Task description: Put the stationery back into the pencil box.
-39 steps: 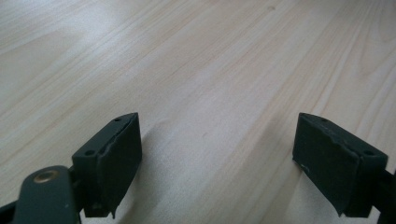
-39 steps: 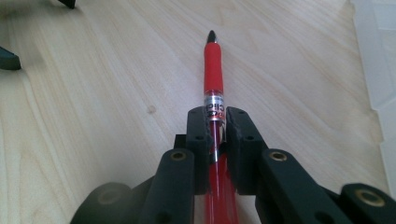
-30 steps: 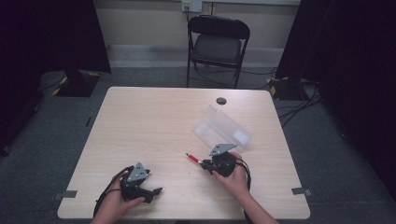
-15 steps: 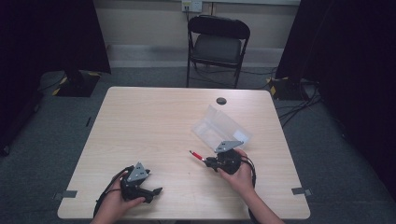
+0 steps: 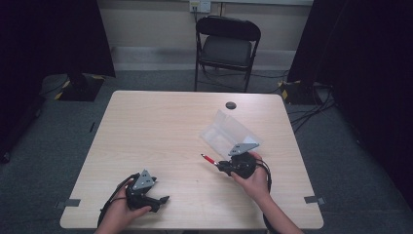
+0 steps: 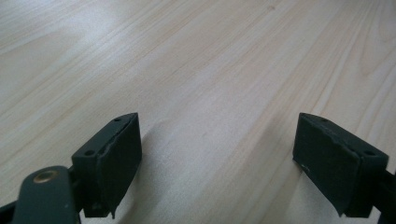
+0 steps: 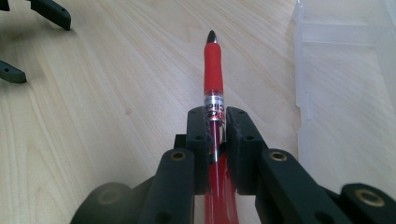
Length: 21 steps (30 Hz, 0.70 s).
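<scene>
A red pen [image 5: 209, 159] is clamped in my right gripper [image 5: 220, 165], which hovers at the table's near right. In the right gripper view the pen [image 7: 213, 60] sticks out forward between the shut jaws of that gripper [image 7: 216, 126], tip pointing away. A clear plastic box [image 5: 229, 131] lies open just beyond and right of it, and its wall [image 7: 301, 70] runs along the pen's right side. My left gripper [image 5: 163, 200] rests at the near left edge, jaws wide apart over bare wood [image 6: 217, 158]. Its fingers [image 7: 51, 11] also appear far off.
The light wooden table [image 5: 156, 126] has a small black round cap [image 5: 231, 105] near its far edge. A black folding chair [image 5: 226, 44] stands behind the table. Cables lie on the floor at the right [image 5: 311, 107].
My right gripper has carried the red pen a little to the right and away, closer to the clear box. The left gripper has stayed put.
</scene>
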Tool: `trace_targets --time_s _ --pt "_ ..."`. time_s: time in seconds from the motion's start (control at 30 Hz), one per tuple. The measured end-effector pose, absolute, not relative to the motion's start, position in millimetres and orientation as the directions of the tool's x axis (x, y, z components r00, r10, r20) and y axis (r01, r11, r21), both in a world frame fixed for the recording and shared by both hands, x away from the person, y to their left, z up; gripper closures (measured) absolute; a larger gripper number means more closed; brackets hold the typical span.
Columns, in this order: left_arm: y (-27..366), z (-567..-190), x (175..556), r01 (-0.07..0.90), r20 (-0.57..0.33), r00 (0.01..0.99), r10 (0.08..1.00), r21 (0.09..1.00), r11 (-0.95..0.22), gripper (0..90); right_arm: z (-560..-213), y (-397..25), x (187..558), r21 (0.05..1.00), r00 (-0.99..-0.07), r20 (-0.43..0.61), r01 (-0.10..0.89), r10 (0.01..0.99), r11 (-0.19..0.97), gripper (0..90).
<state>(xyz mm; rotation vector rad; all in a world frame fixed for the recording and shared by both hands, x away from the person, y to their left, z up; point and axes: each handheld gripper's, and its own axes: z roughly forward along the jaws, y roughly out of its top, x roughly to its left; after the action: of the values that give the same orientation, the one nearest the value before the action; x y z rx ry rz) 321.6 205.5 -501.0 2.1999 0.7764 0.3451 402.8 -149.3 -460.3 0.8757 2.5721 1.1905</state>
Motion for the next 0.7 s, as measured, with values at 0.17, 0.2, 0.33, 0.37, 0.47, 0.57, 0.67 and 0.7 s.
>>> trace_targets --time_s 0.17,0.2,0.33,0.37,0.47,0.57,0.67,0.7 --pt "205 -501 322 0.422 0.001 0.778 0.628 0.740 -0.523 15.2 -457 -153 406 0.740 -0.808 0.088 0.444 0.582 0.505 80.0" --pt "205 -501 322 0.422 0.001 0.778 0.628 0.741 -0.523 15.2 -457 -154 407 0.741 -0.807 0.092 0.446 0.583 0.502 80.0" --pt "205 -501 322 0.424 -0.004 0.779 0.626 0.739 -0.523 15.1 -453 -158 410 0.743 -0.806 0.094 0.448 0.585 0.497 80.0" --pt "205 -501 321 0.428 -0.009 0.778 0.628 0.740 -0.519 14.9 -453 -158 410 0.743 -0.805 0.093 0.448 0.587 0.497 80.0" --pt "205 -501 321 0.428 -0.009 0.778 0.628 0.740 -0.519 14.9 -451 -160 413 0.742 -0.804 0.092 0.449 0.588 0.497 80.0" --pt "205 -501 321 0.428 -0.009 0.778 0.628 0.740 -0.519 14.9 -449 -161 415 0.746 -0.804 0.095 0.448 0.587 0.493 80.0" --pt "205 -501 321 0.428 -0.009 0.778 0.628 0.740 -0.519 15.0 -447 -162 417 0.746 -0.806 0.096 0.447 0.584 0.494 80.0" --pt "205 -501 321 0.428 -0.009 0.778 0.628 0.740 -0.519 14.9 -446 -162 417 0.745 -0.805 0.096 0.448 0.585 0.494 80.0"
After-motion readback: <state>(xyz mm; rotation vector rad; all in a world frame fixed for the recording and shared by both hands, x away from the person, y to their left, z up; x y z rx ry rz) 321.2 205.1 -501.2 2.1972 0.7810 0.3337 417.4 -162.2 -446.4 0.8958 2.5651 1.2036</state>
